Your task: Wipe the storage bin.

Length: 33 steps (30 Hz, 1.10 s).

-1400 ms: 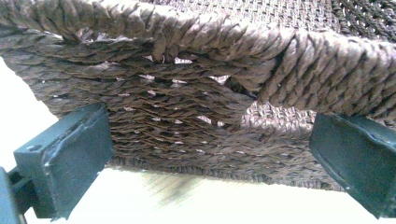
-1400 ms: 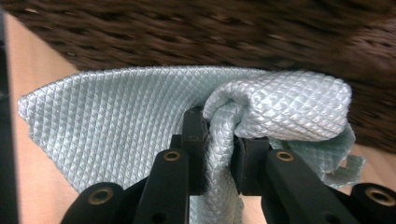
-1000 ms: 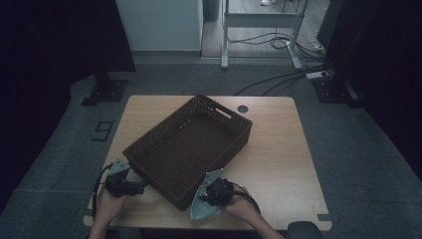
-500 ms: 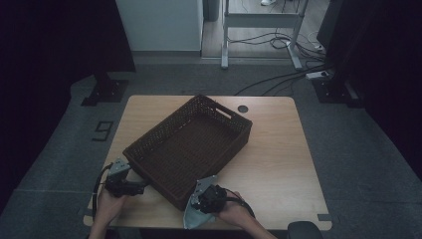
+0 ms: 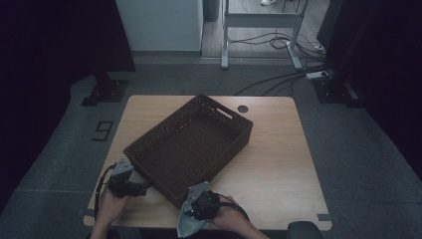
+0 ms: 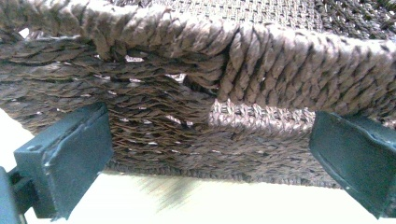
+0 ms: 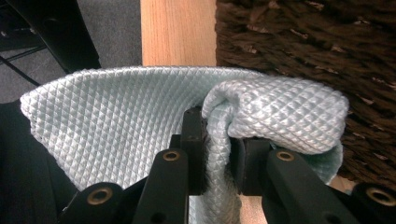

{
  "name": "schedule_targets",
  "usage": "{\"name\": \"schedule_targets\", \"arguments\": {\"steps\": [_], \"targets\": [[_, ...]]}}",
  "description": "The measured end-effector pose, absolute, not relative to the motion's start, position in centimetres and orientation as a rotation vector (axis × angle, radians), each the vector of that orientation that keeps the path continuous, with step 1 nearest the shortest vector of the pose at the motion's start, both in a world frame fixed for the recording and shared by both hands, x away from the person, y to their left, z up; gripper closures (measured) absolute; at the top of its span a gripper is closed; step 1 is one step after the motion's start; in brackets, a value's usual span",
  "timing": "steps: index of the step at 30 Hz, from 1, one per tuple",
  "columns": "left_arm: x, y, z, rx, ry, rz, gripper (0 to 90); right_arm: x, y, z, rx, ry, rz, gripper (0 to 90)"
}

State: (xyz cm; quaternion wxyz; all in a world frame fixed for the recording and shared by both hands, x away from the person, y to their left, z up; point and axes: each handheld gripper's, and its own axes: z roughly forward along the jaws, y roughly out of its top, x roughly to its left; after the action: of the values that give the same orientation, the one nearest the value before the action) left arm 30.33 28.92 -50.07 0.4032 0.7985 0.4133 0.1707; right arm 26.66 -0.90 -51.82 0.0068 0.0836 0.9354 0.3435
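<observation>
Beside the woven basket [image 7: 308,42]: right gripper [image 7: 218,140] pinching quilted pale cloth [image 7: 116,121]; left gripper [image 6: 210,149] wide

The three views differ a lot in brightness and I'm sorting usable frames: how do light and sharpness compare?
High view: dim, dark surroundings, table evenly lit. Left gripper view: basket weave sharp, table beneath washed out white. Right gripper view: cloth bright and crisp in the right gripper, basket side dark.
</observation>
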Motion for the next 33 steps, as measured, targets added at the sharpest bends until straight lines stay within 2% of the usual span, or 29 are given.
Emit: {"name": "schedule_targets", "arguments": {"steps": [9, 33], "targets": [[30.4, 29.0, -50.1, 2.014, 1.050, 0.431, 0.0, 26.7, -2.6, -51.1, 0.293, 2.905, 1.050, 76.4], [30.4, 29.1, -50.2, 2.014, 1.056, 0.426, 0.0, 30.2, -11.9, -46.9, 0.614, 2.628, 1.092, 77.1]]}}
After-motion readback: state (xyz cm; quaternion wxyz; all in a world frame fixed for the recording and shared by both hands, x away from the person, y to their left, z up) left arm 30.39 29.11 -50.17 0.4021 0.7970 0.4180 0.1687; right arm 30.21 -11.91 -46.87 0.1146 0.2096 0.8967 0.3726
